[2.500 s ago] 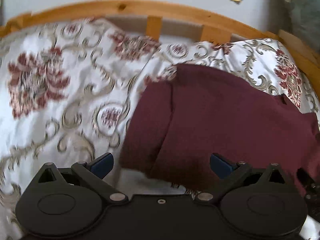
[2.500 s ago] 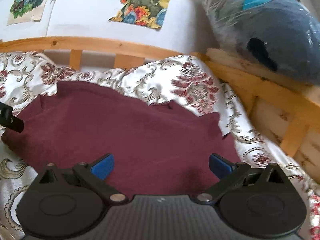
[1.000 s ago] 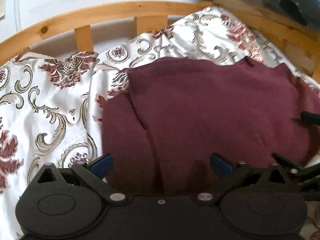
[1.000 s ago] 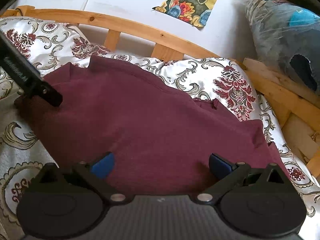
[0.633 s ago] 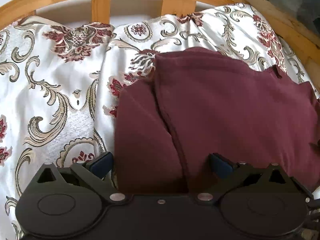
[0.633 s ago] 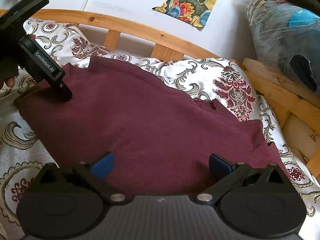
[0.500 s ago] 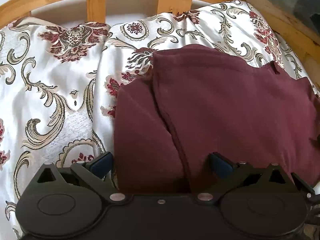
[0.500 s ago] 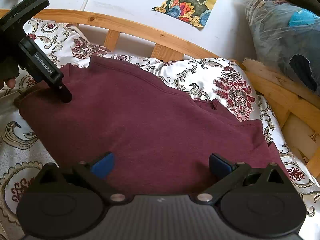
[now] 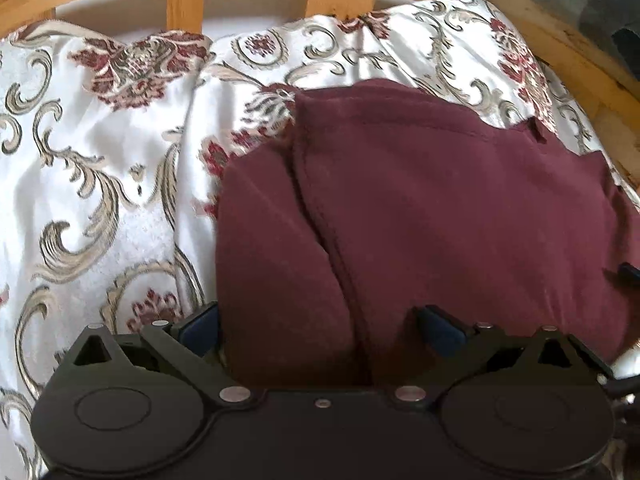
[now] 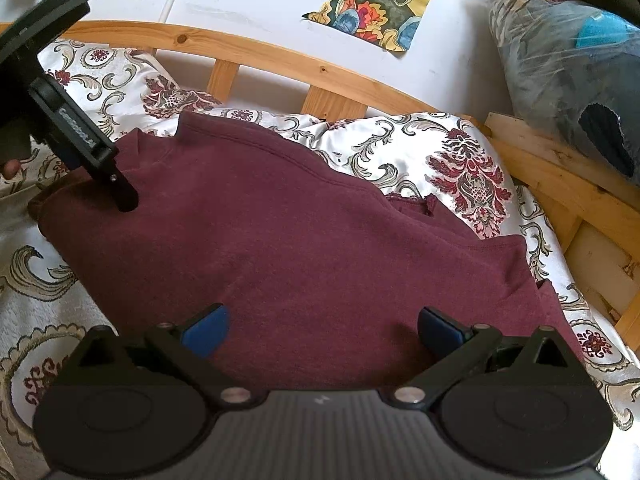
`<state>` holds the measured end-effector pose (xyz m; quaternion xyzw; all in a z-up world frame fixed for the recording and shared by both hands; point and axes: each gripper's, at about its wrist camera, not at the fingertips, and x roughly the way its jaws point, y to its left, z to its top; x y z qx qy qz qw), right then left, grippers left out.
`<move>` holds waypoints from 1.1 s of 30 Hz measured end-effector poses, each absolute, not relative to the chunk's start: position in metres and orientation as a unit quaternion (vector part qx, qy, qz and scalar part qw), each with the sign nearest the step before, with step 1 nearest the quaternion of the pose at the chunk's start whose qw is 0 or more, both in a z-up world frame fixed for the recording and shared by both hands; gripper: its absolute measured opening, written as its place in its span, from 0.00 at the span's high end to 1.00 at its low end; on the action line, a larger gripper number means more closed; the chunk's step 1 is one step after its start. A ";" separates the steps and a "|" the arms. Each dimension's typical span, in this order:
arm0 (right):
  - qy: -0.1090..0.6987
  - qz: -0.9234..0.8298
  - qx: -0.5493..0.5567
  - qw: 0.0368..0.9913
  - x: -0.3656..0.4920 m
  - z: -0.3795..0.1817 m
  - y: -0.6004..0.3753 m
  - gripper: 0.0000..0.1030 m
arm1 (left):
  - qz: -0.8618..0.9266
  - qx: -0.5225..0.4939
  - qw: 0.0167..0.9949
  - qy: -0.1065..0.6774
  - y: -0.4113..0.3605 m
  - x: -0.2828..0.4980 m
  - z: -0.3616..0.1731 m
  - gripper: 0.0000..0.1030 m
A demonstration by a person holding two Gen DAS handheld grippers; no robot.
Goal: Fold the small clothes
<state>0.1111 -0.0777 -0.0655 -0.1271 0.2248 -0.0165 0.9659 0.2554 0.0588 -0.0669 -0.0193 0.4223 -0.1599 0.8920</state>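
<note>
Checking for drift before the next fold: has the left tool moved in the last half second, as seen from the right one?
No. The left tool still touches the maroon garment at its left end, below the wooden rail.

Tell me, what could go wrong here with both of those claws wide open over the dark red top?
The maroon garment lies in stacked layers with a seam ridge on its left side, so the open left gripper may pinch only the top layer, or too many. The satin bedspread beneath is wrinkled and looks slippery; a finger could catch it along with the cloth. The open right gripper sits over mid-fabric rather than at an edge, so closing there might bunch the fold.
</note>
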 end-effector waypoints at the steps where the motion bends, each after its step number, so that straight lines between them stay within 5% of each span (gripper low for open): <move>1: 0.225 -0.017 -0.127 0.966 0.111 -0.066 -0.078 0.00 | -0.165 -0.016 0.889 0.426 0.057 0.252 -0.067 0.01; 12: 0.226 -0.018 -0.126 0.966 0.111 -0.066 -0.077 0.00 | -0.140 -0.043 0.888 0.436 0.059 0.241 -0.068 0.15; 25: 0.228 -0.021 -0.123 0.966 0.111 -0.066 -0.078 0.00 | -0.118 -0.066 0.881 0.453 0.050 0.235 -0.054 0.64; 33: 0.270 -0.019 -0.124 0.955 0.104 -0.049 -0.089 0.00 | -0.088 -0.012 0.896 0.436 0.019 0.226 -0.013 0.76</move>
